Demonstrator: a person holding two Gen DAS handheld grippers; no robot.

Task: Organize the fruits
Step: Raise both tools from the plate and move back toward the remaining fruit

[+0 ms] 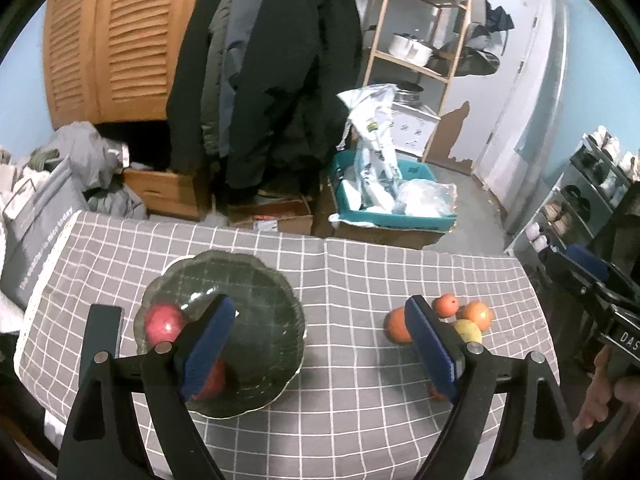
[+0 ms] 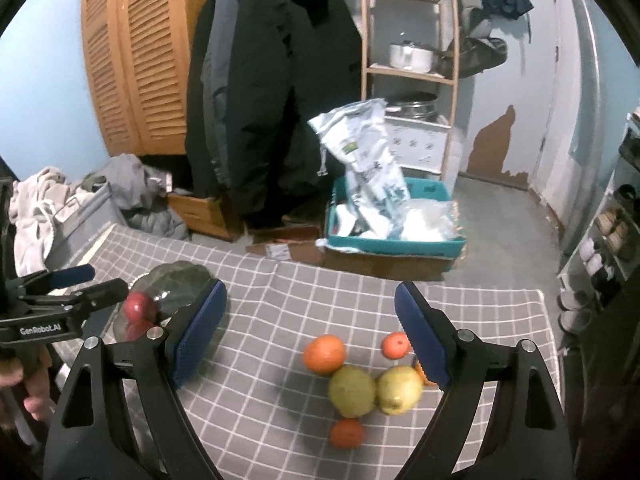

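My left tongs (image 1: 320, 340) hang spread wide over the counter (image 1: 340, 400) with nothing between the pads, left finger (image 1: 208, 344) above the dark glass bowl (image 1: 264, 280). Two red apples sit in that bowl: one (image 1: 162, 324) at its left rim, the other (image 1: 214, 380) half hidden behind the pad. My right tongs (image 2: 310, 336) gape wide too, empty, over the loose fruit on the checked cloth. Nearest me there, a small orange (image 2: 347, 434), then two yellow-green pears (image 2: 352, 391) (image 2: 400, 389) touching side by side, then a bigger orange (image 2: 324, 353) and a small one (image 2: 395, 345). Beyond the counter edge, a teal crate (image 2: 394, 246) of plastic bags sits on the floor, with dark coats (image 2: 272, 92) hanging behind.
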